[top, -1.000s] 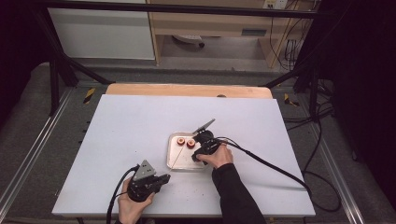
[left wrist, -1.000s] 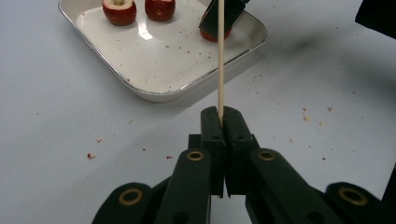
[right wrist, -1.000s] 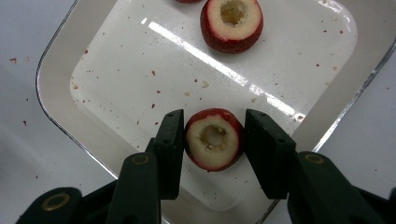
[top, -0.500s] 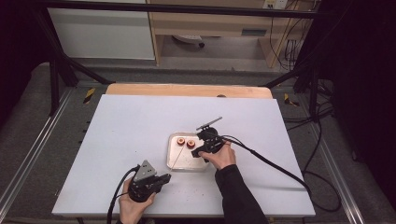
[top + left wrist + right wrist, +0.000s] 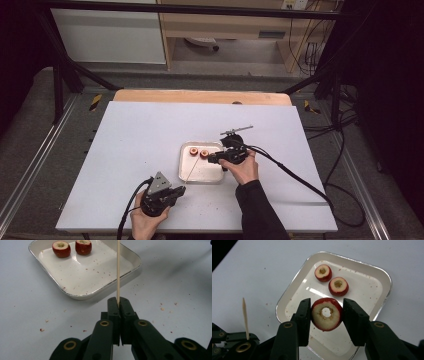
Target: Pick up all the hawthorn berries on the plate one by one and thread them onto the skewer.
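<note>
The right tool (image 5: 326, 315) is holding a cored red fruit ring (image 5: 326, 314) clamped between its jaws above the white tray (image 5: 372, 300), the hole through the middle facing its camera. Two more cored fruit pieces (image 5: 331, 279) are lying side by side in the tray's far part. The left tool (image 5: 118, 305) is resting near the front of the white counter (image 5: 140, 135), its jaws pressed together on the base of a thin wooden skewer (image 5: 118, 272), which is slanting up over the tray's near rim.

The step in hand looks like threading the ring onto the skewer. To do it well, the right hand should be turning the ring so the hole lines up with the skewer's pointed tip (image 5: 243, 300), then sliding it down along the stick's axis rather than across it. The left hand should be keeping the stick steady; a sideways push could bend or snap it, and squeezing harder could split the soft ring.
</note>
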A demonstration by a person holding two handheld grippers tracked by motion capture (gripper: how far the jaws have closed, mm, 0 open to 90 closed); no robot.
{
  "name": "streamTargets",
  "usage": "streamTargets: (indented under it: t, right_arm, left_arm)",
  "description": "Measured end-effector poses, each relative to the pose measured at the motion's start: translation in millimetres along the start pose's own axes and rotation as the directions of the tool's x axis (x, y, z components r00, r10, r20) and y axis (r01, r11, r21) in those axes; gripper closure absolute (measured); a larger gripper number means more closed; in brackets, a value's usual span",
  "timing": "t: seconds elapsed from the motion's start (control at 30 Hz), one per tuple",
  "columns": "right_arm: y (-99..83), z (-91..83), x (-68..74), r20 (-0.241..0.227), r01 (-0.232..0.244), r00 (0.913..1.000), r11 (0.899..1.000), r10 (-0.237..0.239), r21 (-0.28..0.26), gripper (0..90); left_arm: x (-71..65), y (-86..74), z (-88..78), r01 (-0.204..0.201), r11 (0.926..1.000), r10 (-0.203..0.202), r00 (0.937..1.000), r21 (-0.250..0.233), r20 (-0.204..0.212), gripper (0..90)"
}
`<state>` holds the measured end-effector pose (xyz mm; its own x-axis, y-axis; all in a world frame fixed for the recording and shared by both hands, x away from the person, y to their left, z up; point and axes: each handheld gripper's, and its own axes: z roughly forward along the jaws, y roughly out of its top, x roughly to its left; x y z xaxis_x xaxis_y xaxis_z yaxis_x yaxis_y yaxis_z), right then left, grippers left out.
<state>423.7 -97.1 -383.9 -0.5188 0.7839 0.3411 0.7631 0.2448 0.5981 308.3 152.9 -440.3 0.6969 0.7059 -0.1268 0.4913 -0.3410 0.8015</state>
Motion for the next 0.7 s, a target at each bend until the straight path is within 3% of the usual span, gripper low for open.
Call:
streamTargets:
  t: [0.17,0.23,0.3,0.37,0.43,0.7]
  right_arm:
    - [-3.6,-6.5,-3.7,-0.020,-0.034,0.9992,0.997,0.033,-0.066,60.1]
    - [-6.0,-10.5,-5.7,-0.032,-0.050,0.9984,0.992,0.047,-0.113,60.0]
    - [-6.6,-11.6,-6.0,-0.035,-0.057,0.9980,0.991,0.053,-0.124,60.1]
    - [-9.4,-15.3,-8.2,-0.055,-0.076,0.9962,0.982,0.068,-0.173,60.1]
    - [-10.1,-16.1,-8.9,-0.059,-0.079,0.9959,0.980,0.069,-0.183,60.1]
    - [-15.4,-22.5,-12.2,-0.112,-0.137,0.9879,0.941,0.108,-0.309,60.0]
  left_arm:
    - [-2.8,0.6,2.4,0.006,1.0000,-0.006,1.0000,-0.001,0.001,88.5]
    - [-4.0,0.9,3.4,0.013,0.9999,-0.013,0.9999,-0.002,-0.004,88.4]
    - [-4.8,1.1,4.1,0.017,0.9999,-0.017,0.9998,-0.003,-0.008,88.4]
    - [-5.8,1.2,5.0,0.019,0.9998,-0.019,0.9998,-0.004,-0.011,88.4]
    - [-6.9,1.4,6.0,0.023,0.9997,-0.023,0.9996,-0.005,-0.015,88.4]
    - [-12.6,2.9,9.4,0.046,0.9987,-0.047,0.9985,-0.023,-0.030,88.4]
